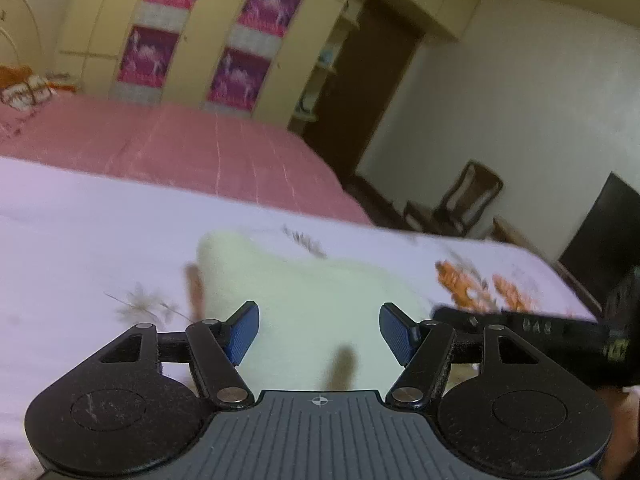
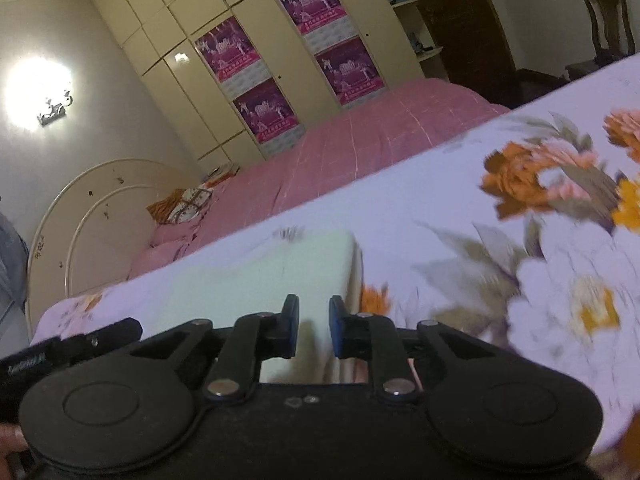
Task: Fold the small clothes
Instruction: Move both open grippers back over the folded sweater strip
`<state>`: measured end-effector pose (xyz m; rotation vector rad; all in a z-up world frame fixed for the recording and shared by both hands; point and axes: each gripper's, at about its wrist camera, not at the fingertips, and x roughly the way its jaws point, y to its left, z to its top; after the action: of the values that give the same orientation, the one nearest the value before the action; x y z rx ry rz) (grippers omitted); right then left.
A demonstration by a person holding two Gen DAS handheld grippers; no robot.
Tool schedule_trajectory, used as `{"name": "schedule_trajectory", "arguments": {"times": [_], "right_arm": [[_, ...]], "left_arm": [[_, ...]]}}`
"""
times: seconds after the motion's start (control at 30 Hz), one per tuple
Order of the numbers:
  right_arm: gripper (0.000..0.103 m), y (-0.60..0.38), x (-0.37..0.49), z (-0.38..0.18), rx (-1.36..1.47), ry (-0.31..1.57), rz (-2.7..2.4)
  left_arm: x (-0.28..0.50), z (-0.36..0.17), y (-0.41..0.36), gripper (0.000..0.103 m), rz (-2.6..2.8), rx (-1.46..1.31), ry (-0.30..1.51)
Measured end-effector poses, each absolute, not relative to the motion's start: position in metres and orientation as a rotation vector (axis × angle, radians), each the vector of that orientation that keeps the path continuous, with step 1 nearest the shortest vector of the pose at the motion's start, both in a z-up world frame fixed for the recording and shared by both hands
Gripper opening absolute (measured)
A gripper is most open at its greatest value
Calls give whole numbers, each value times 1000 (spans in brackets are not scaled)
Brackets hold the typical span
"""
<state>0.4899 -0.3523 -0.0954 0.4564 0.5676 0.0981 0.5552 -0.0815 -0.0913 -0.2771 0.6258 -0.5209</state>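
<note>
Claws come first, the left claw [image 1: 319, 334] spread wide and the right claw [image 2: 313, 328] nearly pressed together but holding nothing, and just beyond them on the bed [image 2: 460, 208] lies the cloth [image 1: 304, 292], probably soft and light, best pinched at a near corner.

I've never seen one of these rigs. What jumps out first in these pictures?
A pale cream cloth lies on a lilac floral bedsheet, right ahead of both grippers. The left gripper gapes wide; the right gripper is open more narrowly. Behind, purple posters brighten the cream wardrobe.
</note>
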Motion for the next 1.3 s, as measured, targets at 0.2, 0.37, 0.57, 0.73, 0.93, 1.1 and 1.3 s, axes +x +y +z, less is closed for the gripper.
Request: {"name": "schedule_trajectory", "arguments": {"times": [0.2, 0.37, 0.57, 0.73, 0.93, 1.1, 1.3], "right_arm": [[6, -343, 526, -117, 358, 685, 85], [26, -351, 483, -89, 408, 610, 112], [27, -355, 396, -102, 521, 671, 190], [26, -352, 373, -121, 601, 725, 198], [25, -350, 365, -115, 640, 678, 171], [26, -342, 363, -115, 609, 686, 170], [25, -344, 356, -115, 629, 668, 171]], "left_arm": [[553, -100, -104, 67, -500, -133, 651], [510, -84, -64, 67, -483, -185, 600], [458, -108, -25, 67, -433, -275, 673], [439, -127, -22, 67, -391, -286, 716], [439, -129, -28, 67, -365, -251, 723], [439, -129, -33, 67, -356, -238, 725], [439, -128, -41, 67, -343, -239, 729]]}}
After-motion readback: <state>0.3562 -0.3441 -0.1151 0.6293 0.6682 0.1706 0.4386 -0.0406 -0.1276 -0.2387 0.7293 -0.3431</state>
